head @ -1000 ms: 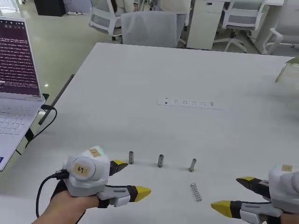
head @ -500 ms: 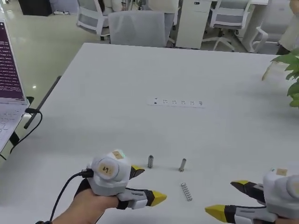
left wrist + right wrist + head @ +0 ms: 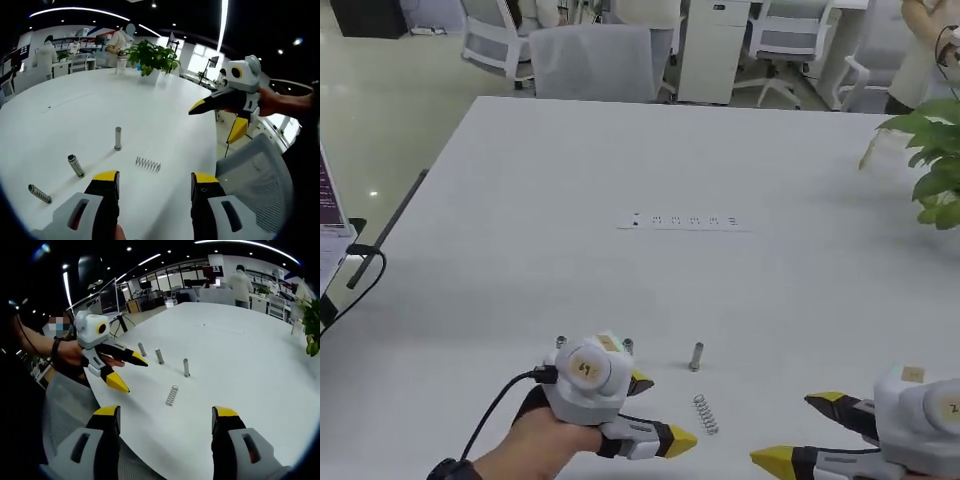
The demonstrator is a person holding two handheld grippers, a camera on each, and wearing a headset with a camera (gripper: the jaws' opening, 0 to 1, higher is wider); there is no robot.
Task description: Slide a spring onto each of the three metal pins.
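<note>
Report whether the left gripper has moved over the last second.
Yes. Against the bare pin, the left gripper has shifted right, closer to the loose spring.

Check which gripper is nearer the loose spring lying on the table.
Left. The left gripper has its open jaws just beside the loose spring, pointing at it. The right gripper is further off on the spring's other side, also open.

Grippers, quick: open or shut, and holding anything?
Left gripper: open, holding nothing.
Right gripper: open, holding nothing.
</note>
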